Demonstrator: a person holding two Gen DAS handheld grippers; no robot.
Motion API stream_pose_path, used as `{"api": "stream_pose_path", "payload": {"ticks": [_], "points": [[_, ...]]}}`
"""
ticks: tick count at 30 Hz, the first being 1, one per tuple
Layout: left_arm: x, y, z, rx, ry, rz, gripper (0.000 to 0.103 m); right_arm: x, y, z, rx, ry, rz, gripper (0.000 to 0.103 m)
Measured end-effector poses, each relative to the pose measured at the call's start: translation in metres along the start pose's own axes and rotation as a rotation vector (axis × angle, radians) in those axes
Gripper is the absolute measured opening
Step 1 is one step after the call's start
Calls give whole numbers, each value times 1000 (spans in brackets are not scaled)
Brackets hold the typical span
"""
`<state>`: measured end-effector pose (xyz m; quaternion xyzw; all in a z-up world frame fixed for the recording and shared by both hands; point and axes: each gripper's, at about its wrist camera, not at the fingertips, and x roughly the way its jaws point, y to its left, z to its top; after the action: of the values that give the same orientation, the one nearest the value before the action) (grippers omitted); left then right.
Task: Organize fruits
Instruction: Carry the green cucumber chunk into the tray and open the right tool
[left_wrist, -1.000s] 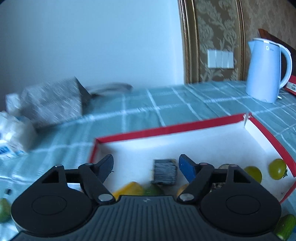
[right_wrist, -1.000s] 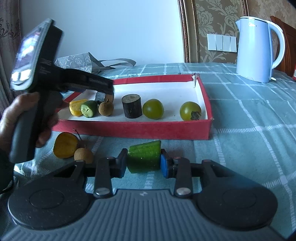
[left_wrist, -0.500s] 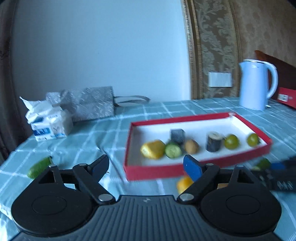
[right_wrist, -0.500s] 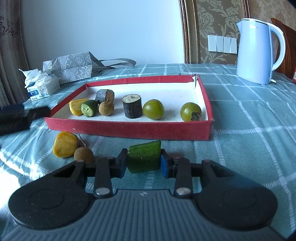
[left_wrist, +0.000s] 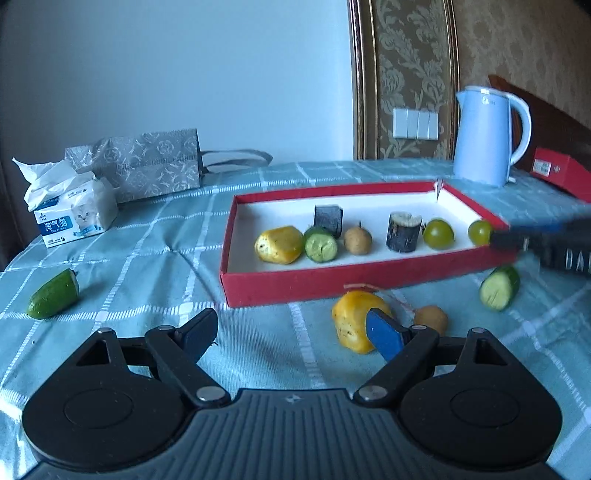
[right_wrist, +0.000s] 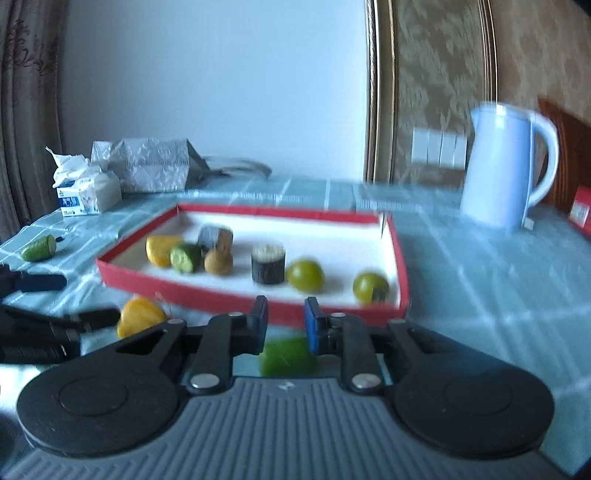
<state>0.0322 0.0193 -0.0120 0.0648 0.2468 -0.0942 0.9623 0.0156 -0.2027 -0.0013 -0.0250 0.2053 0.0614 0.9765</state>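
A red tray (left_wrist: 354, 284) (right_wrist: 400, 258) with a white floor holds several pieces: a yellow piece (left_wrist: 279, 244), a cucumber piece (left_wrist: 320, 244), a brown fruit (left_wrist: 357, 240), two dark cylinders and two green round fruits. In front of the tray lie a yellow piece (left_wrist: 351, 317) (right_wrist: 140, 317), a small brown fruit (left_wrist: 430, 318) and a cucumber piece (left_wrist: 499, 287) (right_wrist: 286, 355). My left gripper (left_wrist: 291, 332) is open and empty, low before the tray. My right gripper (right_wrist: 284, 320) is raised above that cucumber piece, jaws slightly apart and empty; it shows in the left wrist view (left_wrist: 546, 242).
Another cucumber piece (left_wrist: 54, 293) (right_wrist: 38, 250) lies far left on the checked cloth. A tissue pack (left_wrist: 74, 214), a grey gift bag (left_wrist: 147, 166), a white kettle (left_wrist: 487, 136) (right_wrist: 506, 166) and a red box (left_wrist: 561, 173) stand at the back.
My right gripper has let go of the cucumber piece and lifted above it, toward the tray. My left gripper has pulled back out of the tray and sits low in front of it.
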Motion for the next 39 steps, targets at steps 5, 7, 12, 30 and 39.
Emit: {"api": "stream_pose_path", "payload": {"ticks": [5, 7, 12, 30, 39], "points": [[1, 7, 0, -36, 11, -10, 88, 6, 0, 9, -40, 25, -21, 8], [0, 9, 1, -48, 9, -18, 88, 1, -13, 5, 17, 31, -19, 12], [0, 8, 2, -48, 8, -33, 88, -16, -29, -8, 33, 70, 20, 40], [3, 9, 2, -47, 23, -46, 88, 17, -12, -28, -21, 135, 53, 33], [3, 10, 2, -58, 24, -43, 88, 4, -1, 15, -50, -8, 58, 33]]}}
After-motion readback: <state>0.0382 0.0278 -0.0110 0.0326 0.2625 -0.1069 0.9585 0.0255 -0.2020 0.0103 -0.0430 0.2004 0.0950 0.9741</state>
